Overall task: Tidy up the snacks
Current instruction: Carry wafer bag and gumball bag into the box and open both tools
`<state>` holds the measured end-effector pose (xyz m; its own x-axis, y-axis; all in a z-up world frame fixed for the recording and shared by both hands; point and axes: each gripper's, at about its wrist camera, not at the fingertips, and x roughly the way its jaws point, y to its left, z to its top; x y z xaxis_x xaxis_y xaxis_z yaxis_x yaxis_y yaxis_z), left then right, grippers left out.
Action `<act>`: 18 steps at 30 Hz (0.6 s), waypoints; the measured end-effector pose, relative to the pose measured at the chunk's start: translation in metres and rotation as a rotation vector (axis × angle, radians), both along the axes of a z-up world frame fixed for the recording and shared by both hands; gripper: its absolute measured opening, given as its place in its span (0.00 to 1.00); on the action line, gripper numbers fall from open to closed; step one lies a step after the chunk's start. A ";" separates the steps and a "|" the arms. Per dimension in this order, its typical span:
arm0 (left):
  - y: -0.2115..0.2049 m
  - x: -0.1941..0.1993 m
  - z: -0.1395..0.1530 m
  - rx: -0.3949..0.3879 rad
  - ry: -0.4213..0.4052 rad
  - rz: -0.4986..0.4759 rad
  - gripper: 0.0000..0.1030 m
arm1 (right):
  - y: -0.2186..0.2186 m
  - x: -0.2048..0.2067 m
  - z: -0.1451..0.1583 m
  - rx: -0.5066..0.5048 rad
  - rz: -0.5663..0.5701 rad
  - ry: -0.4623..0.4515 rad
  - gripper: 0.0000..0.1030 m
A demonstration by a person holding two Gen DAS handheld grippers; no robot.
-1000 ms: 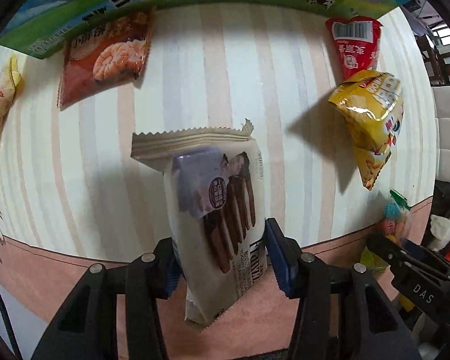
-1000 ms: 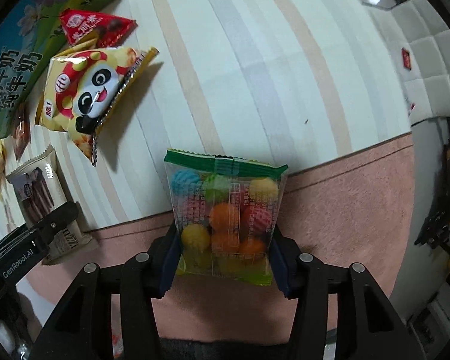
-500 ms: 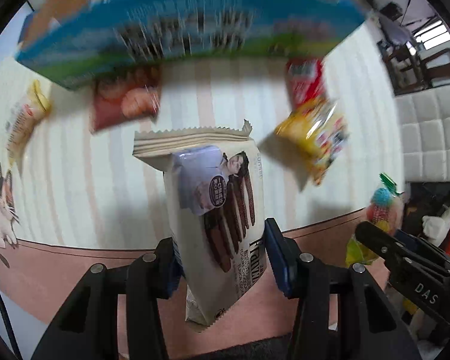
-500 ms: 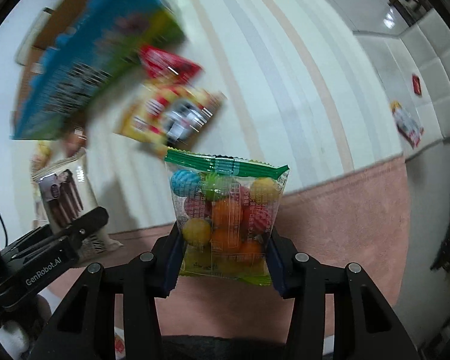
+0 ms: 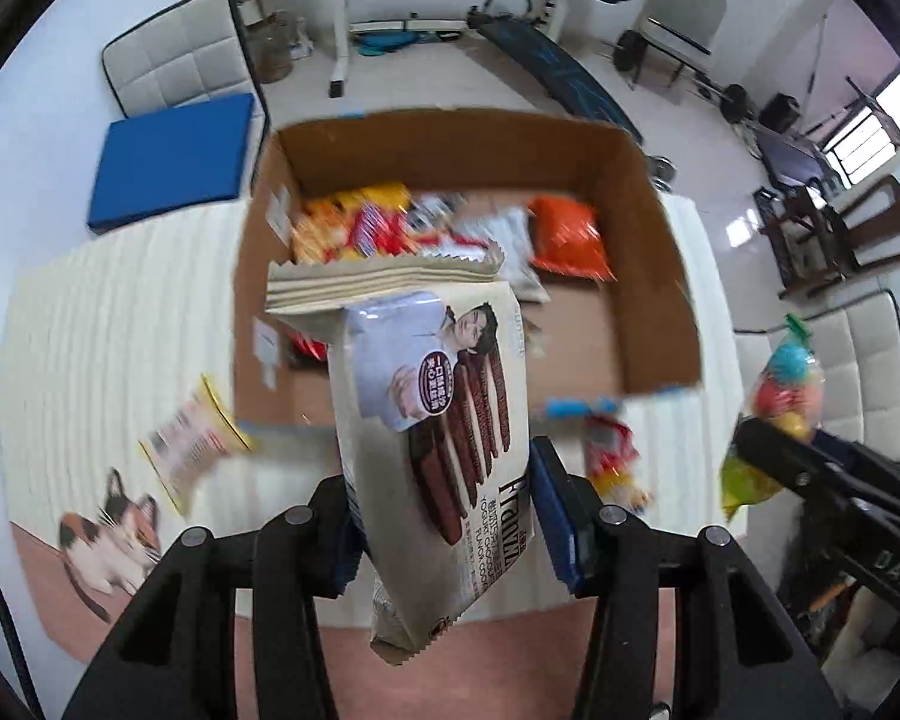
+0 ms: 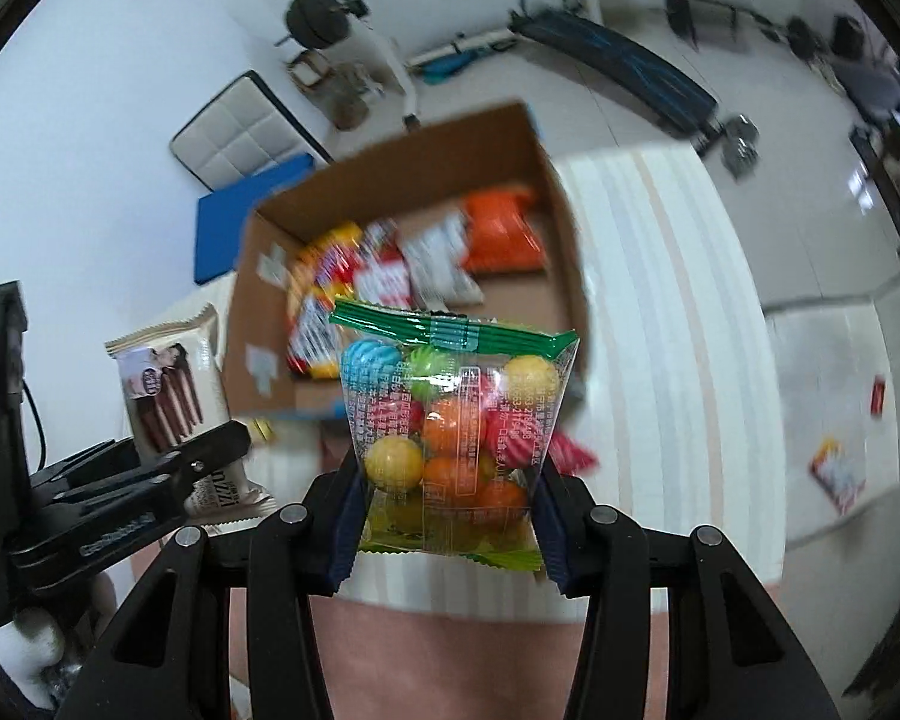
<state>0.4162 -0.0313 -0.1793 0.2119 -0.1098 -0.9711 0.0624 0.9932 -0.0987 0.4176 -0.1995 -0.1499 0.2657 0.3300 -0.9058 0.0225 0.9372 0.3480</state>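
My left gripper (image 5: 444,516) is shut on a cream pack of chocolate cookie sticks (image 5: 426,408), held upright and high above the striped mat. My right gripper (image 6: 447,516) is shut on a clear bag of coloured candy balls (image 6: 450,420) with a green top seal. Beyond both stands an open cardboard box (image 5: 648,192) (image 6: 252,276) with several snack bags inside, an orange one (image 5: 564,234) among them. Each gripper shows at the edge of the other's view: the candy bag (image 5: 780,384) at right, the cookie pack (image 6: 162,384) at left.
Loose snack packs lie on the mat: a yellow-edged one (image 5: 192,444) left of the box, a red one (image 5: 612,450) near its front right corner, another (image 6: 834,468) on the floor at right. A blue cushion (image 5: 174,162), chairs and gym gear stand behind.
Both grippers have risen high with their packs still held. The views went from the mat close up to the whole box seen from above, its open top now visible.
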 end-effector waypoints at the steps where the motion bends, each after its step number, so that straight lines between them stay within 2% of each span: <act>1: 0.006 0.008 -0.001 0.001 0.004 0.013 0.45 | 0.002 0.012 -0.001 -0.008 0.008 0.002 0.50; 6: 0.027 0.045 -0.029 0.055 0.057 0.024 0.45 | 0.010 0.055 -0.029 -0.067 0.039 0.060 0.50; 8: 0.037 0.062 -0.048 0.056 0.106 0.038 0.45 | 0.017 0.069 -0.058 -0.096 0.054 0.087 0.50; 15: 0.048 0.084 -0.093 0.101 0.215 0.031 0.45 | 0.026 0.100 -0.110 -0.150 0.069 0.153 0.50; 18: 0.048 0.086 -0.110 0.113 0.249 0.015 0.45 | 0.030 0.106 -0.120 -0.173 0.083 0.172 0.50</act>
<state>0.5027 0.0166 -0.2891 -0.0346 0.0039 -0.9994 0.0349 0.9994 0.0027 0.5233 -0.1699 -0.2704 0.0807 0.1801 -0.9803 -0.0124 0.9837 0.1797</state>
